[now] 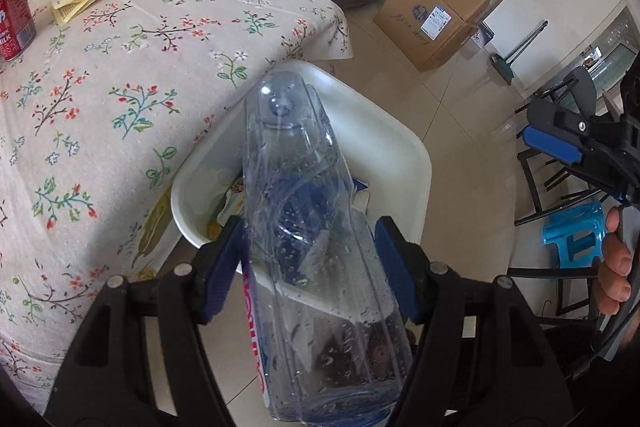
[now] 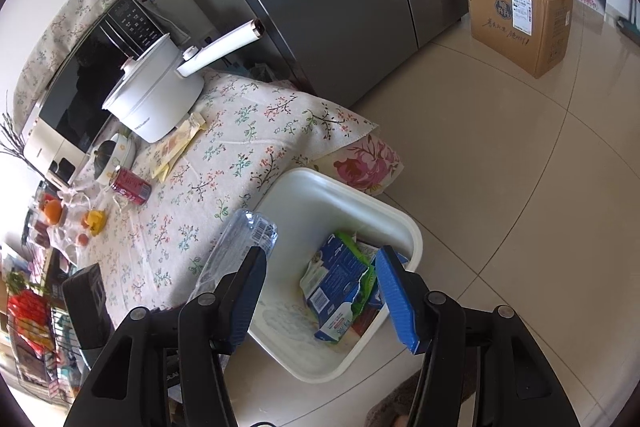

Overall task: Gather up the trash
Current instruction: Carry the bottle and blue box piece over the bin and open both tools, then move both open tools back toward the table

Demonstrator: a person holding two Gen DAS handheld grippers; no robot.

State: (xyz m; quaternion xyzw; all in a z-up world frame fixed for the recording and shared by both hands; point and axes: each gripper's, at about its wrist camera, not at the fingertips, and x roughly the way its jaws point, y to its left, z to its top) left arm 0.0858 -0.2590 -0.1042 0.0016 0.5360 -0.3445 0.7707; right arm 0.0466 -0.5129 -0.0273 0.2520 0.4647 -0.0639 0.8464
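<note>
Floral beige tablecloth (image 1: pixel 120 87), white bin (image 2: pixel 320 195), red can (image 1: pixel 12 15), clear bottle (image 1: pixel 304 211).

clear glossy plastic bottle (image 1: pixel 304 227)

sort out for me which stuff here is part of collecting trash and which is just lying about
Part of the job:
- plastic bottle, held in the left gripper
- white bin with cartons in it
- right gripper, open over the bin

Just lying about:
- white pot
- microwave
- cardboard boxes
- blue stool

One plastic bottle (image 1: pixel 304 227), one white bin (image 2: pixel 320 195), two cardboard boxes (image 2: pixel 520 15), one red can (image 2: pixel 130 185).
</note>
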